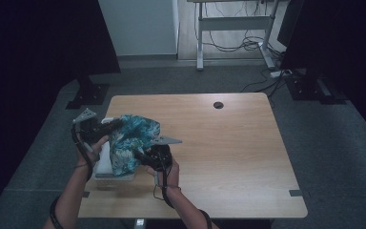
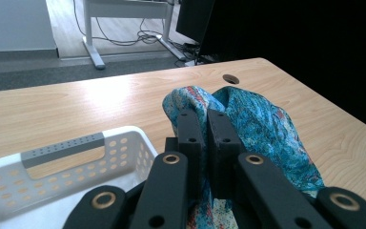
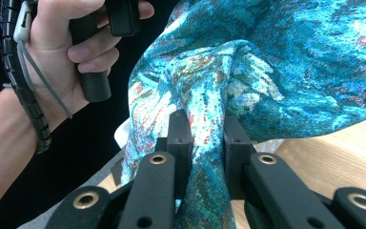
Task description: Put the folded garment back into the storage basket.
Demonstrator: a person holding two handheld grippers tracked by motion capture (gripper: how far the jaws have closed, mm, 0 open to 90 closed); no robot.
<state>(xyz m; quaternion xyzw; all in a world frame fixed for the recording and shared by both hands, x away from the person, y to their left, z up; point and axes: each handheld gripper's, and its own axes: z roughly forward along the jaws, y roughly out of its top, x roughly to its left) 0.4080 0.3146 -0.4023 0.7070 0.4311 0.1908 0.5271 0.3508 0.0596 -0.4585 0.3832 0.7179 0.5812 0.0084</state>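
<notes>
**Both grippers clamped on the patterned cloth, held over the basket**

Fingers [image 2: 190,138] of the left gripper [image 2: 207,131] stand nearly together, a thin fold of the teal patterned cloth [image 2: 267,129] pinched between the pads. Fingers [image 3: 178,138] of the right gripper [image 3: 205,138] are a bit further apart, closed on a thicker twisted rope of the same cloth [image 3: 267,62]. Both grips look firm, with fabric filling the gap in each.

High view: left gripper [image 1: 106,128] sits at the left edge of the wooden table [image 1: 228,152], jaws pointing right into the top of the cloth [image 1: 131,138]. Right gripper [image 1: 140,155] is just right of and nearer than the cloth bundle, jaws pointing left into its lower part. The two grippers are close to each other, cloth bunched between them, not spread flat.

White perforated basket [image 1: 106,164] sits on the table at its left side, under and just left of the cloth. In the left gripper view the basket [image 2: 71,162] is below and left of the jaws, grey handle insert on its far rim, inside looks bare where visible. Cloth hangs beside and partly over its right rim; can't tell if the lower end touches the basket.

Right gripper view: the person's left hand [image 3: 71,52] is wrapped round its gripper's grip at upper left, spiral cable [image 3: 24,90] running along the wrist. Cloth drapes from there down into the right jaws, with the table surface [image 3: 343,148] to the right.

Cable hole [image 1: 218,105] at the far middle of the tabletop, well apart from the work.
</notes>
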